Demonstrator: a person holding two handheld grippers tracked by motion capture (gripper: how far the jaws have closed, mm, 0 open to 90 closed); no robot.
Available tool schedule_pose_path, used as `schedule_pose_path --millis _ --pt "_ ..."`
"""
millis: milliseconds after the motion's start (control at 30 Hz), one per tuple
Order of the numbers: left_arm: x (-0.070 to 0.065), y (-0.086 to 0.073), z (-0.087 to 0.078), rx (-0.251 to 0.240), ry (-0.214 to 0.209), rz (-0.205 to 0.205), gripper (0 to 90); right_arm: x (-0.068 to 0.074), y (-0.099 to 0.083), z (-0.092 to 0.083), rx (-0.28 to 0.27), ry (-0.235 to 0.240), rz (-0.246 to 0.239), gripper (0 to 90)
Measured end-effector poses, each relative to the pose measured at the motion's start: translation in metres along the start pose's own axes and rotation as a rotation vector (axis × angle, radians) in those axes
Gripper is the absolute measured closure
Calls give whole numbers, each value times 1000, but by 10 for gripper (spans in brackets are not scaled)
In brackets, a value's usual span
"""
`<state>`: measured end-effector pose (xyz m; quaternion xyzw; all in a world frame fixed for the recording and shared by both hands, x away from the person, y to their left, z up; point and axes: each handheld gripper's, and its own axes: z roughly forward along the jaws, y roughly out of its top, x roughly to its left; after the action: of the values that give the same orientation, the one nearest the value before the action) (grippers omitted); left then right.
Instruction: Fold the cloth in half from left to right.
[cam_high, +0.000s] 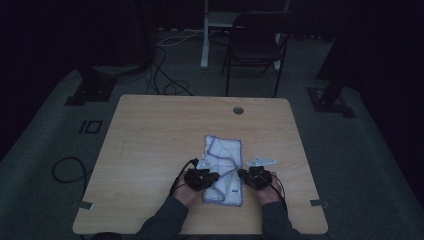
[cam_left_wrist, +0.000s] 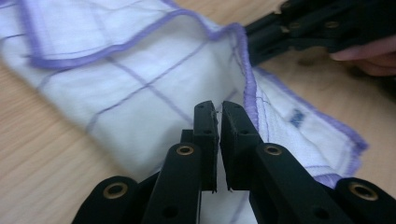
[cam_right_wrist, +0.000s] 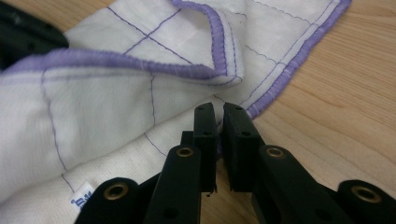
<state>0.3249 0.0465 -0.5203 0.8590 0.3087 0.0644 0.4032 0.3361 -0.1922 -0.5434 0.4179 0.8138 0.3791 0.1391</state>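
Cloth (cam_high: 223, 167) on the table's (cam_high: 150, 150) near half, left tool (cam_high: 216, 176) and right tool (cam_high: 242, 174) at its sides.

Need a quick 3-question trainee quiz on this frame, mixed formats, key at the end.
1. True or false: the cloth lies spread out fully flat on the table.
2. Multiple choice: the colour of the cloth's hem is A) red, B) purple, C) green.
3. Fill in: in its own view, the jaws of the left gripper are nearly ____ at the cloth.

Key:
1. False. It is folded and rumpled, with one hemmed edge lapped over.
2. B.
3. Closed. The right gripper looks the same, at the cloth's edge; whether either pinches fabric is hard to tell.
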Motion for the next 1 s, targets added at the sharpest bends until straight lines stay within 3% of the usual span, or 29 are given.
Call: schedule_pose_path --millis 167,300,367,467,533,633,767,900,1000 --pt "-10 0 1 0 -30 12 841 -1 0 0 0 -7 -2 822" --pt "-25 0 4 14 -73 65 826 -1 0 0 1 -6 -2 821" --pt "-29 -1 5 13 -73 82 815 -1 0 -1 1 -5 0 821" --pt "-27 -3 2 5 -61 72 802 -2 0 -1 1 -3 -1 818" --pt "-22 -4 -2 -9 -28 63 789 -2 0 -1 2 -1 1 817" --pt "-12 -7 -8 -24 55 45 765 -3 0 -1 2 -1 2 817" --pt "3 -10 -6 -28 141 37 704 -2 0 -1 2 -2 1 817" --pt "12 -14 4 -7 190 32 653 -3 0 -1 2 -1 3 816" --pt "11 -16 8 11 215 53 674 -3 -1 -1 1 1 4 816"
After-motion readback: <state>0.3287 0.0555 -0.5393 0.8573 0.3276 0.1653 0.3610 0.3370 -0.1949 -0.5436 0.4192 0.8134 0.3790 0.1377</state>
